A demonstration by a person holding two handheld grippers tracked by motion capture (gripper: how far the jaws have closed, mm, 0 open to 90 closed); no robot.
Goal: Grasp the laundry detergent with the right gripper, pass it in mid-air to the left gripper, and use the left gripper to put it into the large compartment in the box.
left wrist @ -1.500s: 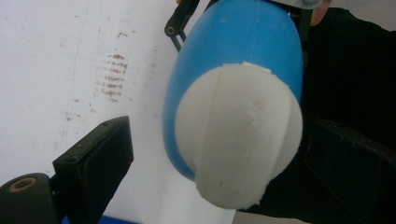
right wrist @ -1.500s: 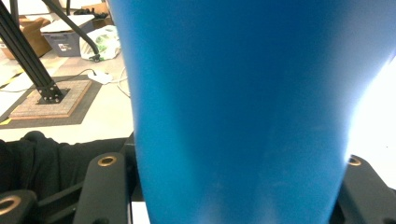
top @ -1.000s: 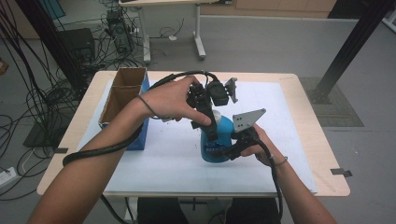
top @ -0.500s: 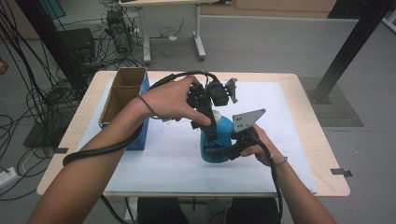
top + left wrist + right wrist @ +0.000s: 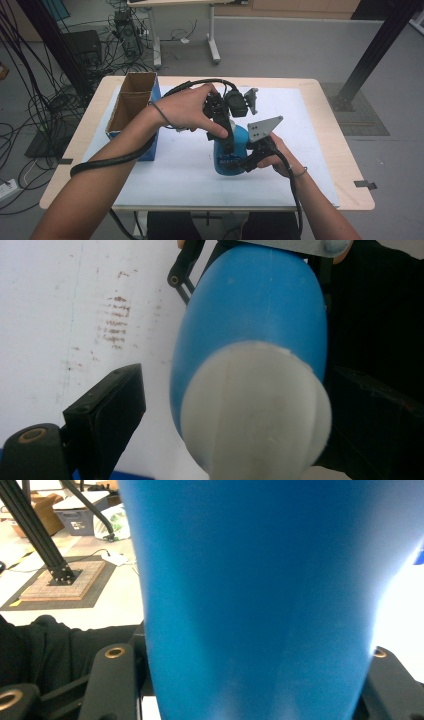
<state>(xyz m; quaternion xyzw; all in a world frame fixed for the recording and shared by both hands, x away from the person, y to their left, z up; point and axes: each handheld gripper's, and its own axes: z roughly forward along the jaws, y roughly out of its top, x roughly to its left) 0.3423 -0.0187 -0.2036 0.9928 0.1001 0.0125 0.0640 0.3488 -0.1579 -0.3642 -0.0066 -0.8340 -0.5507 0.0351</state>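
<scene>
Clamping the blue bottle (image 5: 231, 152) low on its body, the right gripper (image 5: 239, 162) holds it upright on the white mat (image 5: 310, 140). The left gripper (image 5: 235, 405) straddles the white cap (image 5: 255, 407); its jaws have just been closing, one pad still clear of it. Judged progress: bottle secured, cap not yet gripped or turned. A cardboard box (image 5: 131, 102) stands well beyond the left hand (image 5: 187, 107).

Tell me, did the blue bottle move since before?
No. The blue bottle stands where it did, level with the near end of the box, same gap between them.
</scene>
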